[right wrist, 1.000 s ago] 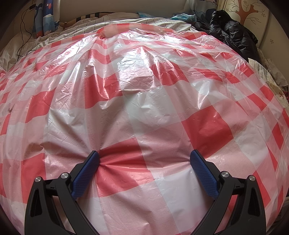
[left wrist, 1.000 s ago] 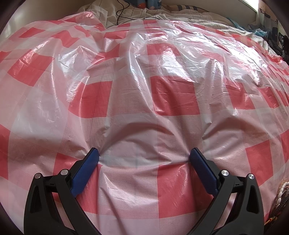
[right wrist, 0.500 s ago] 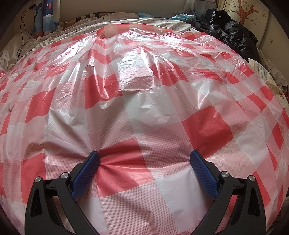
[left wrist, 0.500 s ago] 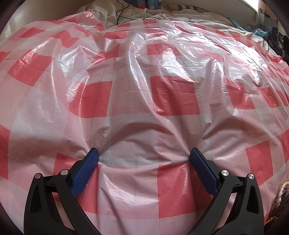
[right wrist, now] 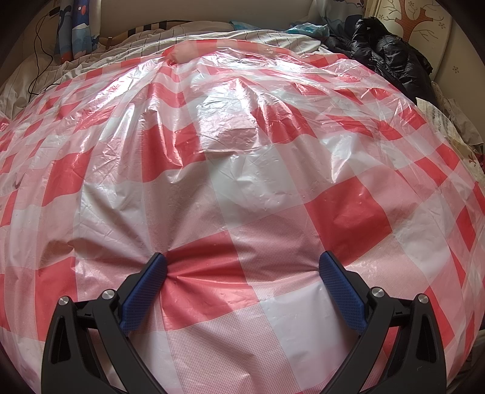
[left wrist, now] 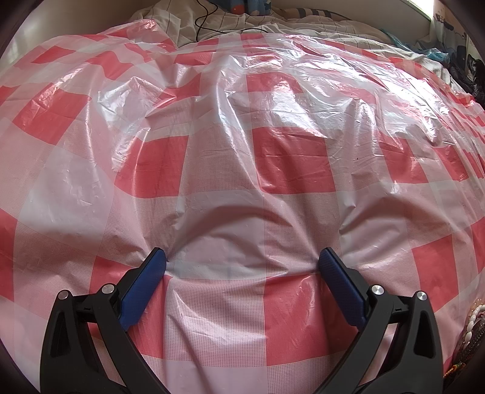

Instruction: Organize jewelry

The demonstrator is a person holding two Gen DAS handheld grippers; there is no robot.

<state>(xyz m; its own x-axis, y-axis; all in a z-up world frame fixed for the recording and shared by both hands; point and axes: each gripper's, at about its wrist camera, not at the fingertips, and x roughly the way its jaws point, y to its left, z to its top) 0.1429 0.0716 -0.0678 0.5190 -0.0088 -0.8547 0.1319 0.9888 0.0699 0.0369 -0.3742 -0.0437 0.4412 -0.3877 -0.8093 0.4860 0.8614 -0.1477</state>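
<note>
Still nothing has moved: the left gripper (left wrist: 242,262) and right gripper (right wrist: 242,266) rest with jaws spread, empty, on the checked plastic sheet (left wrist: 230,157). Beaded jewelry (left wrist: 471,325) lies untouched at near right; organizing hasn't begun.

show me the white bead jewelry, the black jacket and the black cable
white bead jewelry (left wrist: 471,318), left wrist view, on the string of white beads at the right edge
black jacket (right wrist: 391,59), right wrist view, on its puffy middle
black cable (left wrist: 202,22), left wrist view, on its loop over the striped sheet
</note>
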